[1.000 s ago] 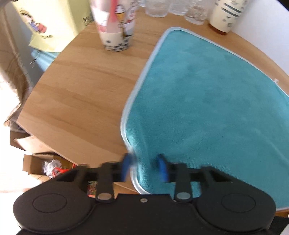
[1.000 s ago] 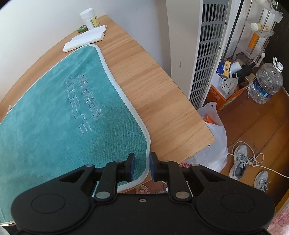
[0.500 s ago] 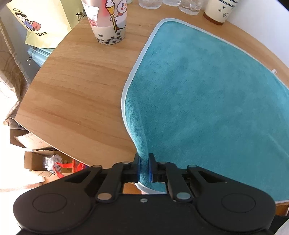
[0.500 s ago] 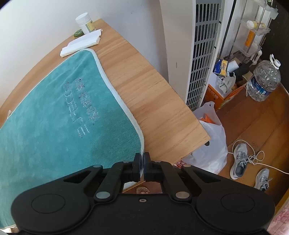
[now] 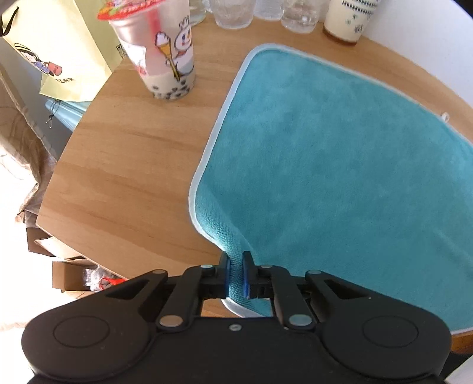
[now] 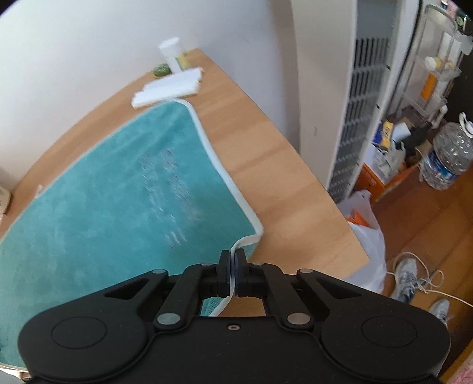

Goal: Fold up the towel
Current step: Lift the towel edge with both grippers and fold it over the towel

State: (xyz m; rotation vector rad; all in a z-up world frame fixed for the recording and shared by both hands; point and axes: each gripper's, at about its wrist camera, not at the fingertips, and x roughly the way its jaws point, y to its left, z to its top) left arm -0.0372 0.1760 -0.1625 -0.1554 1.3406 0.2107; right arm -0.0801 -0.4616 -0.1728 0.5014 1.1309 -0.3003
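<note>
Looking first through the left wrist camera, the left gripper has closed since a second ago, when its blue pads stood apart around the hem. Now they pinch a bunched fold of the teal towel low in the frame, and the cloth rises in a small ridge from the wooden table up into the pads. The rest of the towel lies flat, filling the right half of the frame. A bubble-tea cup stands at upper left, near the towel's left hem but not touching it, with clear glasses and a paper cup along the top edge.

From the right wrist camera, the right gripper has likewise gone from a narrow gap to fully clamped on the towel's white-edged corner, which curls up off the table at lower centre. Only this view shows the faint lettering on the towel, a stack of white napkins touching its far corner at upper centre, and the floor with a water jug at right.

With both near corners held, the first fold looks ready to start; the cups and napkins sit close to where the cloth would land.
</note>
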